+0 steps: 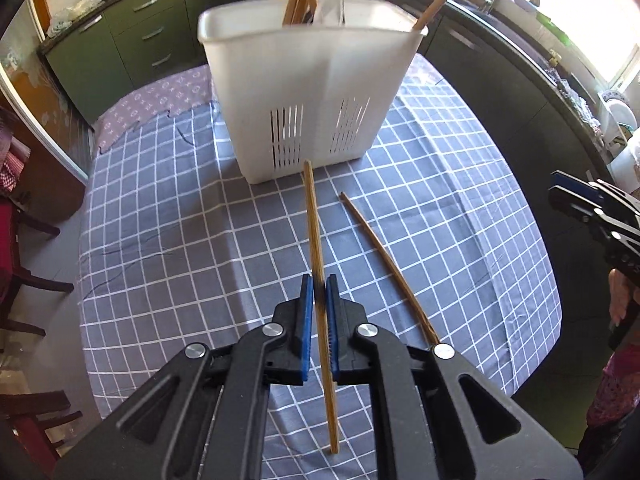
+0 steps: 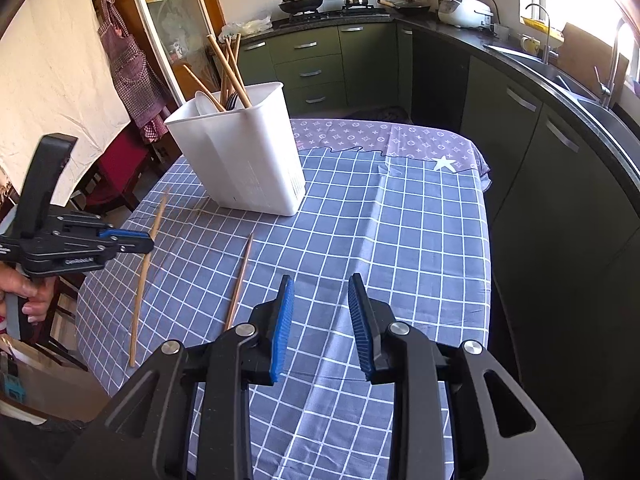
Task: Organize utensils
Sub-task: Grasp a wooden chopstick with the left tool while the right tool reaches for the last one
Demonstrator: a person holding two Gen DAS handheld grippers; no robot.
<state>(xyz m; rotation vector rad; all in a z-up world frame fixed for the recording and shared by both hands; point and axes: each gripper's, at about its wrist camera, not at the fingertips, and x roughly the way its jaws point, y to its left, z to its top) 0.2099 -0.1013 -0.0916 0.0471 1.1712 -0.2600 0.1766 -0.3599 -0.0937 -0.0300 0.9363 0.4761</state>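
Note:
My left gripper [image 1: 319, 285] is shut on a wooden chopstick [image 1: 314, 220], which hangs lifted off the cloth and points toward the white utensil caddy [image 1: 308, 96]. A second chopstick [image 1: 384, 256] lies on the checked tablecloth [image 1: 180, 220] just to its right. From the right wrist view the left gripper [image 2: 150, 245] grips that chopstick [image 2: 140, 292] near its upper part, and the other chopstick [image 2: 239, 284] lies flat on the tablecloth [image 2: 400, 240]. The caddy [image 2: 240, 152] holds several chopsticks, a white spoon and dark utensils. My right gripper [image 2: 320, 286] hovers open over bare cloth, holding nothing; the right gripper [image 1: 560, 188] also shows at the edge of the left wrist view.
Dark green kitchen cabinets [image 2: 312, 68] and a dark counter with a sink [image 2: 580, 92] curve around the table's far and right sides. Dark wooden chairs [image 1: 24, 280] stand at the left. A person's hand [image 2: 28, 292] grips the left tool's handle.

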